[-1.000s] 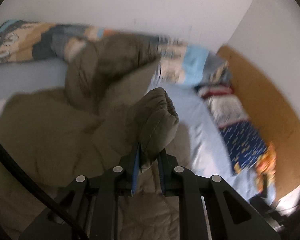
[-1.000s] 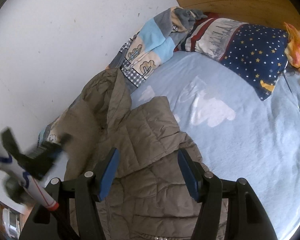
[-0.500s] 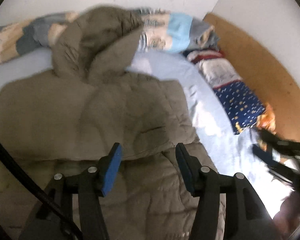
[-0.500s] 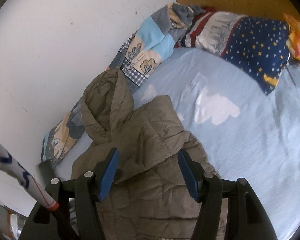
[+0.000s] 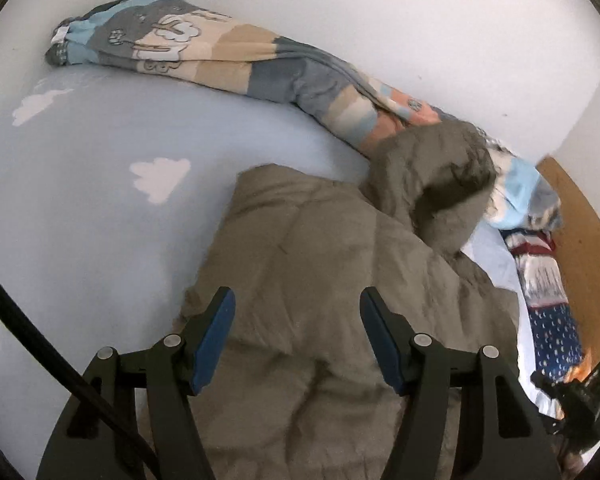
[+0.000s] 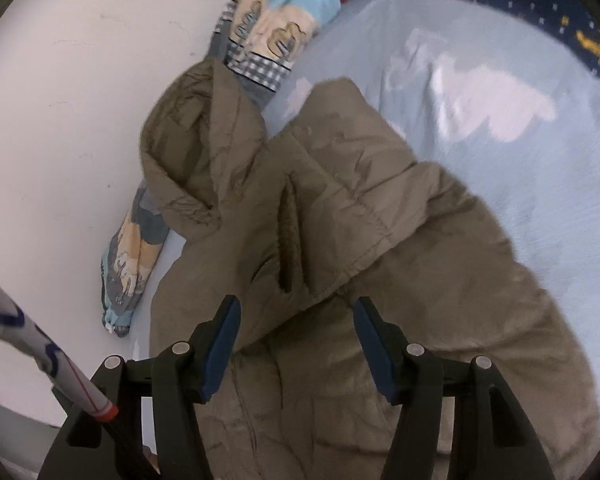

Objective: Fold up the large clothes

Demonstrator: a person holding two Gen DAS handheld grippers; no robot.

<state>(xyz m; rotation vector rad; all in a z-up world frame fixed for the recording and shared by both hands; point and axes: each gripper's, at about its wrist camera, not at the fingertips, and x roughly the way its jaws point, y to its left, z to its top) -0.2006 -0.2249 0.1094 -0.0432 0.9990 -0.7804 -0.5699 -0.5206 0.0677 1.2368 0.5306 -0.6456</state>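
My left tongs (image 5: 294, 336) and right tongs (image 6: 296, 340) both gape apart, gripping nothing, above the brown jacket (image 6: 340, 208) spread on the bed (image 5: 80, 200), hood (image 5: 432, 168) toward the wall-side edge.

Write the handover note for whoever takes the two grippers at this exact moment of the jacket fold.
Left gripper: open, empty, above the olive jacket.
Right gripper: open, empty, also over the jacket.
Jacket lies on the light blue sheet, its hood up against the wall by the patterned duvet.
Done: one sleeve lies folded across the body.
Left: whether the other sleeve is folded cannot be told; the hood is not yet tucked and the body not yet folded.
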